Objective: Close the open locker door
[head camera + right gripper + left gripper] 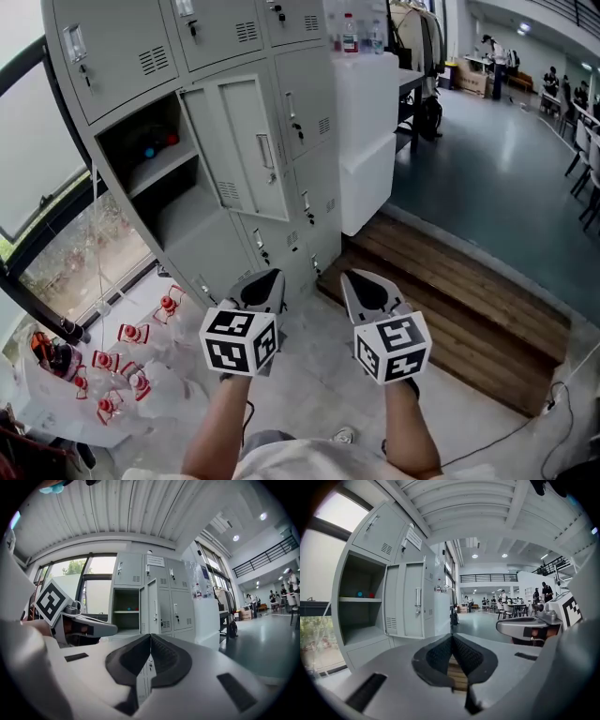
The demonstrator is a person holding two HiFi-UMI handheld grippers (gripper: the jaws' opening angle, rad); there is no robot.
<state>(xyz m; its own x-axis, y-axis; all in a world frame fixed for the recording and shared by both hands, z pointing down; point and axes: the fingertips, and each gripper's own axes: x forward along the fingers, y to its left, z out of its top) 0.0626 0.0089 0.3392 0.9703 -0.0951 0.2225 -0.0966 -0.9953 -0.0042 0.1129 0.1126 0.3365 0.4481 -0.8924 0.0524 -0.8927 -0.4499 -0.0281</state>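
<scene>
A grey bank of lockers (234, 37) stands ahead. One locker door (239, 145) hangs open to the right, its handle (266, 153) on the outer face. The open compartment (155, 178) has a shelf with a blue and a red thing (159, 144) on it. Both grippers hover side by side well short of the lockers, jaws pointing at them. My left gripper (272, 276) is shut and empty; the door (407, 599) shows in its view. My right gripper (356, 277) is shut and empty too, with the door (152, 605) straight ahead.
A white cabinet (366, 122) stands right of the lockers. A wooden platform (450, 291) lies at lower right. Red-and-white small things on clear plastic (122, 361) litter the floor at left by a window. People and tables are far back.
</scene>
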